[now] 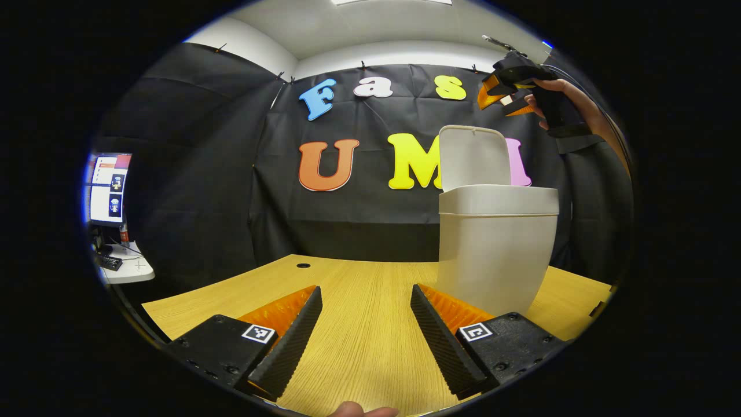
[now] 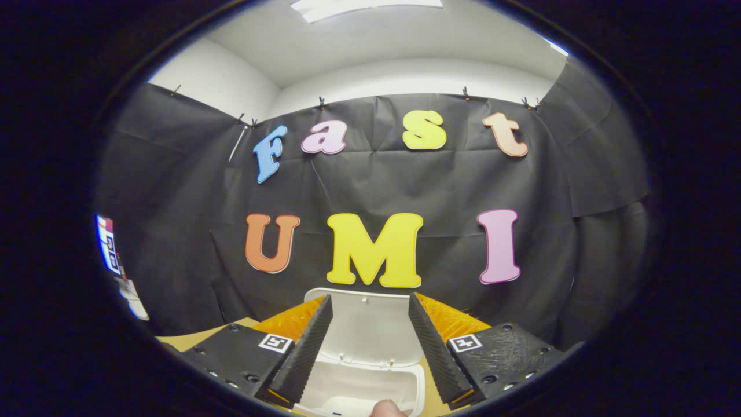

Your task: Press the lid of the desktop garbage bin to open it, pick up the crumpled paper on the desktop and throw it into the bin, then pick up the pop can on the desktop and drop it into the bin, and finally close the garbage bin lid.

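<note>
One bin (image 1: 495,249) stands on the wooden desk (image 1: 359,313), its one lid (image 1: 472,156) hinged upright at the bin's back edge. The bin looks like light, stiff, smooth plastic; I judge the lid best pushed down at its free top edge, gently. Two grippers: the right gripper (image 1: 502,95) hangs above the bin, fingers spread and empty; the left gripper (image 1: 366,324) sits low beside the bin, likewise spread, holding nothing.

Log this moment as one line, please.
lid: up | bin: open | right gripper: open, above bin | left gripper: open, low over table
</note>
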Demonstrator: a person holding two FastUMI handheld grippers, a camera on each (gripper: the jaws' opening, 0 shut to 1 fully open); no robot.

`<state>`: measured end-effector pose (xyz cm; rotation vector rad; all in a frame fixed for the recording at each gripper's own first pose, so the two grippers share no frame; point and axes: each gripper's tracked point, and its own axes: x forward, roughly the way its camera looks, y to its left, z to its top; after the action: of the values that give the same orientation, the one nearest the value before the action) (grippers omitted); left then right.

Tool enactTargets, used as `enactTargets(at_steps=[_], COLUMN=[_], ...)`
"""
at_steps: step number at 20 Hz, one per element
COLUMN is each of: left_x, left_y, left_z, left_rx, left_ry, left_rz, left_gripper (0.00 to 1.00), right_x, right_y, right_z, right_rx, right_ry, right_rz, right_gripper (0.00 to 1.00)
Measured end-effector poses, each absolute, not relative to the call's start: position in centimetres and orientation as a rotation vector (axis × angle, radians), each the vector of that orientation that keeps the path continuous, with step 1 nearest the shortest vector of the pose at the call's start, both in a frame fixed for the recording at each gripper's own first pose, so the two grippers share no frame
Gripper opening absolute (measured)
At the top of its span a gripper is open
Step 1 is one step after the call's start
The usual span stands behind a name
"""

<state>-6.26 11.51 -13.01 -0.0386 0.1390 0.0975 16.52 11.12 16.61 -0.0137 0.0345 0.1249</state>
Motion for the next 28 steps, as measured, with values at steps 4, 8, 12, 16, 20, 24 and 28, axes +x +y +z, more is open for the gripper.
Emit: enactTargets(at_steps=[4,8,12,16,20,24,28], left_x=[-6.3,-6.5,-6.5,-6.7,-6.8,-6.5,-6.5], left_y=[12.2,13.5,13.9,14.1,13.7,12.8,11.8], left_z=[-12.6,-12.1,-12.0,-11.6,-11.8,-11.6,-11.5], left_rx=[-0.057,-0.046,-0.062,-0.048,-0.056,-0.035,-0.043], left_ry=[0.13,0.127,0.127,0.119,0.124,0.119,0.119], left_rz=[0.111,0.141,0.154,0.165,0.164,0.154,0.138], left_gripper=[0.99,0.99,0.99,0.99,0.99,0.99,0.99], right_x=[20.0,23.3,26.3,27.2,26.8,24.2,20.9], right_y=[11.4,11.4,11.0,11.3,11.2,11.5,11.6], right_z=[17.2,17.7,16.7,14.8,14.3,14.0,13.2], right_rx=[-0.007,0.04,0.073,0.057,0.072,0.067,0.066], right_ry=[0.035,0.043,0.086,0.145,0.173,0.176,0.165], right_rz=[0.094,0.081,0.057,0.061,0.08,0.121,0.159], right_gripper=[0.82,0.84,0.82,0.83,0.84,0.86,0.84])
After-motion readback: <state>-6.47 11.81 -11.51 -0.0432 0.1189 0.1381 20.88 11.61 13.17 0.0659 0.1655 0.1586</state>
